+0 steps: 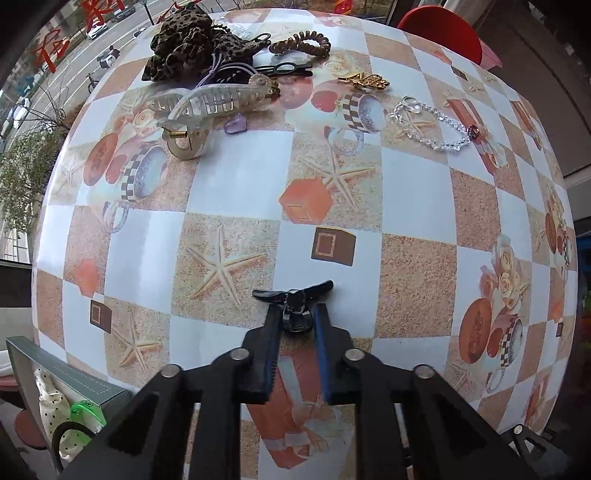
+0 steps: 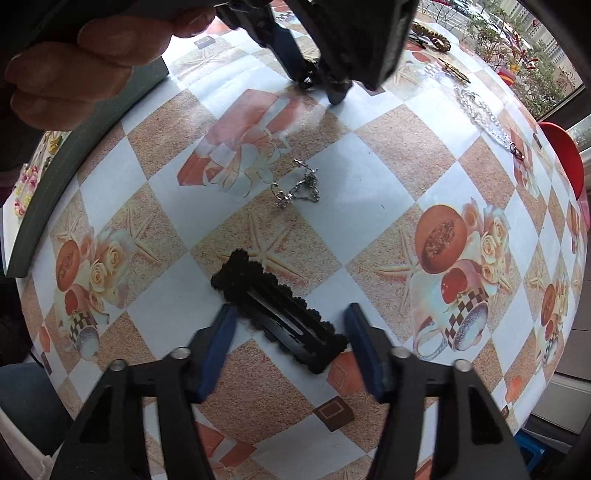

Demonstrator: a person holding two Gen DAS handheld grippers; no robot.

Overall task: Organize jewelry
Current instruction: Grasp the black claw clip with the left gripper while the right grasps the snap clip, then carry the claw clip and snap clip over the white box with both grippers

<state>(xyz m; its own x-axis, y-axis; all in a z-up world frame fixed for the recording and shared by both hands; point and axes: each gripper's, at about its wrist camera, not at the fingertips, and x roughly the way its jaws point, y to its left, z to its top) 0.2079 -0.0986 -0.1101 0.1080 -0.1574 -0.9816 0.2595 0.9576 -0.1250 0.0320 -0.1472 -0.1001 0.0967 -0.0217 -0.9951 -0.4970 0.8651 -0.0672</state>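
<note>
My left gripper (image 1: 297,314) is shut on a small black hair clip (image 1: 293,300) low over the table; it also shows in the right wrist view (image 2: 317,83). My right gripper (image 2: 290,321) is open, its fingers either side of a flat black snap clip (image 2: 280,312) lying on the table. A silver chain (image 2: 297,188) lies beyond it. Farther off lie a clear claw clip (image 1: 218,105), a crystal bead bracelet (image 1: 432,123), a gold brooch (image 1: 365,79), a brown spiral hair tie (image 1: 301,45), a dark scrunchie (image 1: 184,40) and a purple heart bead (image 1: 235,123).
A grey-green box (image 1: 70,373) stands at the table's near left edge with a dotted cloth and green item inside; the person's hand (image 2: 88,55) is over it in the right wrist view. A red chair (image 1: 443,29) is behind the table. The table (image 1: 406,258) has a checkered patterned cover.
</note>
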